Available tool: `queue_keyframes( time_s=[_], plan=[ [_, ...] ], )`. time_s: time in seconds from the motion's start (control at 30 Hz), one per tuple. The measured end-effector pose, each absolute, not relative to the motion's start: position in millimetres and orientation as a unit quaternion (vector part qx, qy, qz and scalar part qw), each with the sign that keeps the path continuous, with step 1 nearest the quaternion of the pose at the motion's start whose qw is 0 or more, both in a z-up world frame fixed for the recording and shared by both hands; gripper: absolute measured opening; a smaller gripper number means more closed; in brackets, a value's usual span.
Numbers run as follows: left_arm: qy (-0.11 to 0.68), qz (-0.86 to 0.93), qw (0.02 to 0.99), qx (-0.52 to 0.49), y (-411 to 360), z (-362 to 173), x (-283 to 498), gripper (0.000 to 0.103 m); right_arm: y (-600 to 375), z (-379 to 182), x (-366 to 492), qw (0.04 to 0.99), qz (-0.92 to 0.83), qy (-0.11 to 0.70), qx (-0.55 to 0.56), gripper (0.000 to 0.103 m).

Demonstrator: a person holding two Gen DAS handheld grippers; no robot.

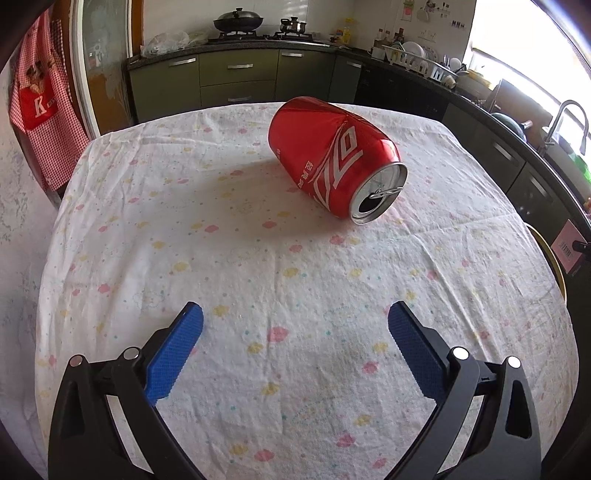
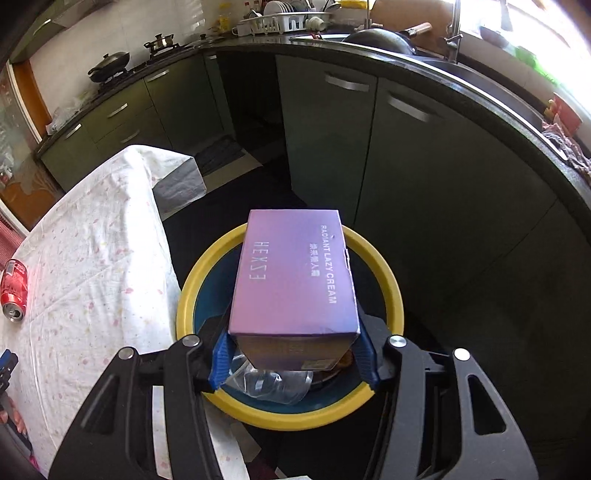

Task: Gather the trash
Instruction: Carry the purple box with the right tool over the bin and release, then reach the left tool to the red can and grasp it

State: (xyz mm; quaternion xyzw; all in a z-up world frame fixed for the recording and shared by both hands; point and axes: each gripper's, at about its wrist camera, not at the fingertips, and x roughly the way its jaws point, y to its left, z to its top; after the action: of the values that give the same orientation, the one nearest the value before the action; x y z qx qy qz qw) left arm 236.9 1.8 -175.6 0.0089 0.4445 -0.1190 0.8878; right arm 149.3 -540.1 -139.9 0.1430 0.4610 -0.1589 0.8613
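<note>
A dented red cola can (image 1: 332, 157) lies on its side on the flowered tablecloth (image 1: 258, 295), its open top towards me. My left gripper (image 1: 295, 317) is open and empty, hovering over the cloth short of the can. My right gripper (image 2: 293, 350) is shut on a purple cream box (image 2: 295, 277) and holds it over a yellow-rimmed bin (image 2: 391, 291) beside the table. Clear plastic trash (image 2: 273, 384) lies inside the bin. The can also shows in the right wrist view (image 2: 14, 288), far left.
Dark green kitchen cabinets (image 2: 424, 166) and a black counter curve round the bin. The table's right edge (image 2: 162, 236) runs next to the bin. A stove with pans (image 1: 240, 20) stands beyond the table. A red checked apron (image 1: 40, 107) hangs at the left.
</note>
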Motion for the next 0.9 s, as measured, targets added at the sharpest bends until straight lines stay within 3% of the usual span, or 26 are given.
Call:
queue_keyframes(
  time_s=[0.07, 0.27, 0.57, 0.8, 0.9],
  plan=[
    [0.447, -0.112, 0.887, 0.023, -3, -176, 237, 0.098, -550, -142, 152, 0.866, -0.149, 0.451, 0.156, 0.063],
    [0.454, -0.094, 0.884, 0.058, -16, -179, 238, 0.099, -557, -118, 134, 0.907, -0.134, 0.374, 0.142, 0.07],
    [0.442, -0.062, 0.893, 0.066, -13, -174, 235, 0.099, -539, -117, 119, 0.934, -0.041, 0.331, 0.129, 0.076],
    [0.412, -0.056, 0.909, 0.014, -48, -117, 254, 0.099, -531, -119, 133, 0.935, 0.008, 0.333, 0.125, 0.076],
    [0.435, -0.058, 0.899, -0.009, -64, -104, 286, 0.099, -532, -118, 134, 0.934, 0.012, 0.336, 0.124, 0.076]
  ],
)
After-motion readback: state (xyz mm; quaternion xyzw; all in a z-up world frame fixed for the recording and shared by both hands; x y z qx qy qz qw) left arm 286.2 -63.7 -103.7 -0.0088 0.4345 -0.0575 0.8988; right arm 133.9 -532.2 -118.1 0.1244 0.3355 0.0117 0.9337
